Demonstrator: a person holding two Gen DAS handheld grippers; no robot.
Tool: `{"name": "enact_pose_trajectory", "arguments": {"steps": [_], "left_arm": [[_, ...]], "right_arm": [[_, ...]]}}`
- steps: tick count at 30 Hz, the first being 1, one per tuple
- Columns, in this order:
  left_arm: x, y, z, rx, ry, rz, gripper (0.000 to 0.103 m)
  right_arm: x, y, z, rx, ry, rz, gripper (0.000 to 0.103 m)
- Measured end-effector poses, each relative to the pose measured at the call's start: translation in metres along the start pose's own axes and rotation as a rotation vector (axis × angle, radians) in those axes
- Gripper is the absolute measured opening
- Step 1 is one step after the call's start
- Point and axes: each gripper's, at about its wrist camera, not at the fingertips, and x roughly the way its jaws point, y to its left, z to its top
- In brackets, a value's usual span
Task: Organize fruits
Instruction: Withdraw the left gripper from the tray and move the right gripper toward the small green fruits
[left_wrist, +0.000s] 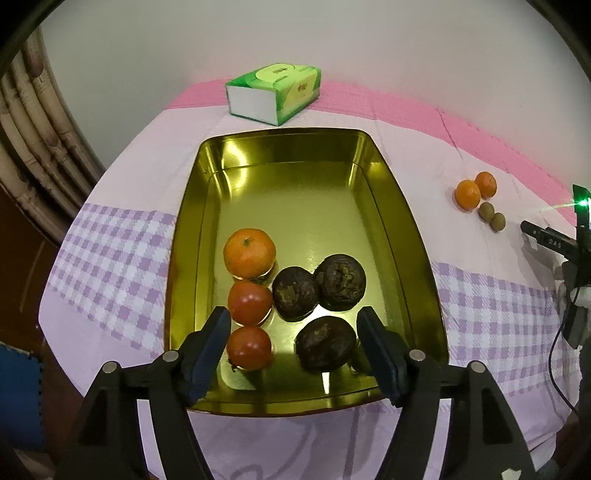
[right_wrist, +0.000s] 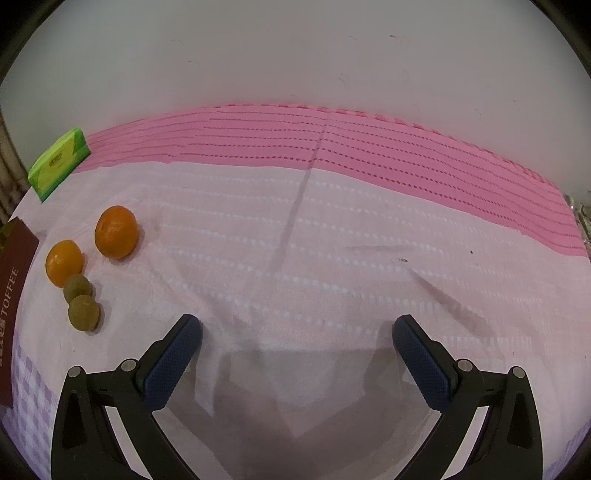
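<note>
A gold metal tray (left_wrist: 399, 206) holds an orange (left_wrist: 249, 252), two red tomatoes (left_wrist: 249, 302), three dark brown fruits (left_wrist: 341, 282) and a small green fruit partly hidden behind my right finger. My left gripper (left_wrist: 293, 325) is open and empty above the tray's near end. Two oranges (right_wrist: 116, 232) and two small green-brown fruits (right_wrist: 83, 312) lie on the cloth; they also show in the left wrist view (left_wrist: 476, 190). My right gripper (right_wrist: 297, 332) is open and empty over bare cloth, to the right of them.
A green tissue pack (left_wrist: 275, 92) lies behind the tray, also in the right wrist view (right_wrist: 59, 162). The tray's dark red outer wall (right_wrist: 14, 295) shows at the left edge. A pink mat (right_wrist: 369, 147) runs along the wall. Bamboo furniture (left_wrist: 33, 147) stands at left.
</note>
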Motion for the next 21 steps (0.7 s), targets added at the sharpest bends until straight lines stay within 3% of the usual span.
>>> {"name": "enact_pose_trajectory", "arguments": {"steps": [8, 11, 21], "left_arm": [[-0.01, 0.013, -0.007, -0.006, -0.036, 0.041, 0.079], [-0.011, 0.016, -0.007, -0.012, -0.045, 0.045, 0.08], [-0.011, 0.032, -0.003, -0.048, -0.065, 0.055, 0.081]], "right_arm": [[-0.002, 0.008, -0.003, -0.008, 0.012, 0.0, 0.102], [-0.006, 0.016, -0.005, -0.024, 0.008, 0.007, 0.092], [-0.037, 0.078, -0.002, -0.137, -0.034, 0.133, 0.083]]}}
